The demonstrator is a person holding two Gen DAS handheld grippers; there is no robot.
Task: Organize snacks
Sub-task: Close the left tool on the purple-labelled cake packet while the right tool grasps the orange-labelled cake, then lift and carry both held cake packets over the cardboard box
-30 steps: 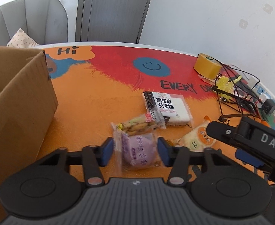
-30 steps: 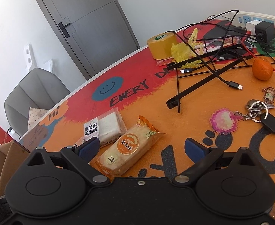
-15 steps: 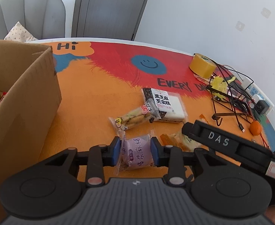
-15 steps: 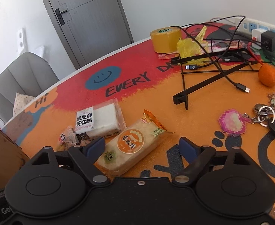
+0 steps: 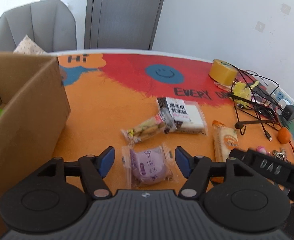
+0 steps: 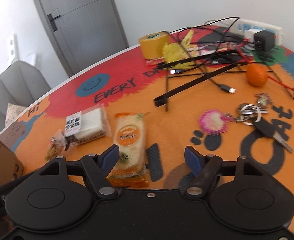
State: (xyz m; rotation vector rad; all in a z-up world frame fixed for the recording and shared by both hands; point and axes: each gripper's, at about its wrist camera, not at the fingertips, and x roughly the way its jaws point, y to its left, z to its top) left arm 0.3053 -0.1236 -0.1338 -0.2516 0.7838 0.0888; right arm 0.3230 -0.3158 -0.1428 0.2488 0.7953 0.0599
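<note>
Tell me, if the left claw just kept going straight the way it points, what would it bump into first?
Most likely the purple snack packet: it lies on the table between the open left claw fingers. Beyond it come the biscuit packet and the sesame cake packet, though depth is hard to judge.

The snacks are wrapped in glossy, crinkled clear plastic, as seen on the purple cake (image 5: 148, 167), the biscuit pack (image 5: 143, 130) and the orange-labelled rice cake (image 6: 129, 140). The box (image 5: 24, 108) at the left is made of matt brown cardboard, and the table (image 5: 106, 104) is covered with a smooth printed mat of slight sheen. Both grippers (image 5: 144, 160) (image 6: 152, 158) are formed of matt black plastic with blue pads (image 5: 106, 159), and shiny metal is shown by the keys (image 6: 249, 111) at the right.
</note>
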